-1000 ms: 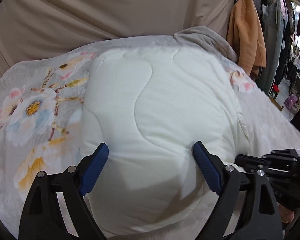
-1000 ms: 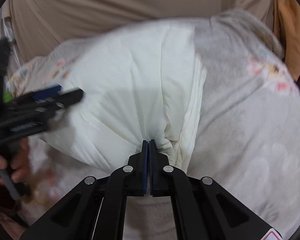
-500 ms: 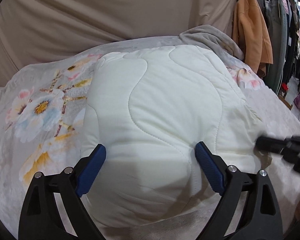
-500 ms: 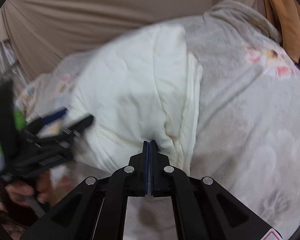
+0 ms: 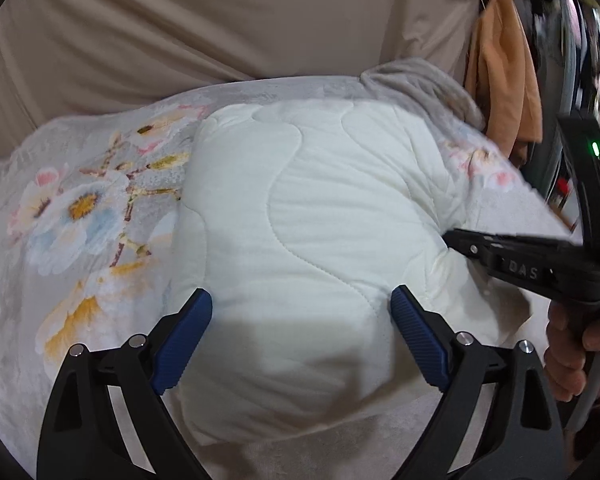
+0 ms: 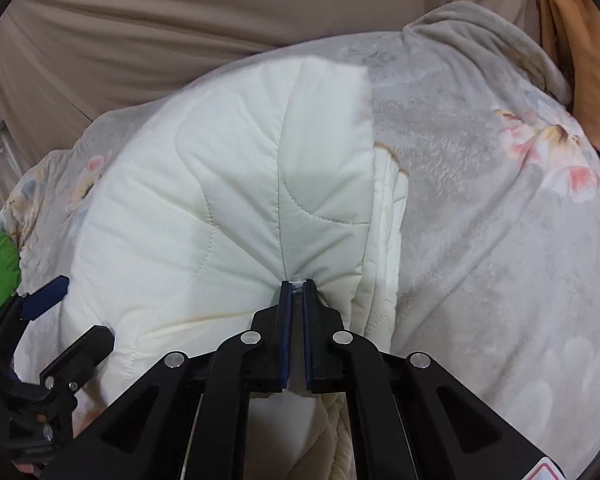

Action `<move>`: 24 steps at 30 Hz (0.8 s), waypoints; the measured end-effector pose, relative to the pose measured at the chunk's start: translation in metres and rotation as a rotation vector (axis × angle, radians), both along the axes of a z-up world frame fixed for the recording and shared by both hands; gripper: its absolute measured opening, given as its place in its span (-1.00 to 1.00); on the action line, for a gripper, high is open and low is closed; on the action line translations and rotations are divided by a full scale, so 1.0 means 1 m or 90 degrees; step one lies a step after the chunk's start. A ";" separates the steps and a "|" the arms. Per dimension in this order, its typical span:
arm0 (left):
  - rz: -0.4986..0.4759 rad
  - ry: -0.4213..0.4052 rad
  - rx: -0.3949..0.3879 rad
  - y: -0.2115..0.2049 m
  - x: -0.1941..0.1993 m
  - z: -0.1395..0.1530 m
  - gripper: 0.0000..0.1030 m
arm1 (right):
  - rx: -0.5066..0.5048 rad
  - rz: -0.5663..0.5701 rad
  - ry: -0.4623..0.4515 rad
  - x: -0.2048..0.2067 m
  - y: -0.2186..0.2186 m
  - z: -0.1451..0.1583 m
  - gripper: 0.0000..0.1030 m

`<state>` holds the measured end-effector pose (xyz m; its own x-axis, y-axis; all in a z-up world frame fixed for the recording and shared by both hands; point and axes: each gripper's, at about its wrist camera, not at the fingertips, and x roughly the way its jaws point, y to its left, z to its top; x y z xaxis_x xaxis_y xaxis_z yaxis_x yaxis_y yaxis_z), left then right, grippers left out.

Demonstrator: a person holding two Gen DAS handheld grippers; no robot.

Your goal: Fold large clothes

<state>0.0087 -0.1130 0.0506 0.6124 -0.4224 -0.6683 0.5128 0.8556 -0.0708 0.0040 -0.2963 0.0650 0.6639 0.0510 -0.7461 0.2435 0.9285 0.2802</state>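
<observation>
left wrist view: left gripper (image 5: 302,312) fingers spread wide, empty, straddling the near end of the white quilted garment (image 5: 320,208) on the floral blanket (image 5: 80,208); right gripper (image 5: 512,256) has swung in at the garment's right edge. right wrist view: right gripper (image 6: 296,284) fingers pinching a gathered fold, now slightly parted; release looks close.

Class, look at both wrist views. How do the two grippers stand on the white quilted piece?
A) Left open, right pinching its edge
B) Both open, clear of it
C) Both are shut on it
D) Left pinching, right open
A: the left gripper has its blue fingers spread wide over the white quilted piece, while the right gripper pinches a gathered edge.
</observation>
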 end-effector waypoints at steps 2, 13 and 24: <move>0.022 0.006 -0.037 0.022 0.008 0.014 0.72 | 0.029 -0.006 -0.034 -0.019 -0.005 0.014 -0.68; 0.043 0.138 -0.077 0.052 0.072 -0.014 0.81 | 0.135 0.011 0.011 -0.015 -0.018 -0.014 0.25; 0.035 0.101 -0.033 0.004 0.072 -0.021 0.91 | 0.199 0.022 0.044 0.018 -0.027 -0.044 0.60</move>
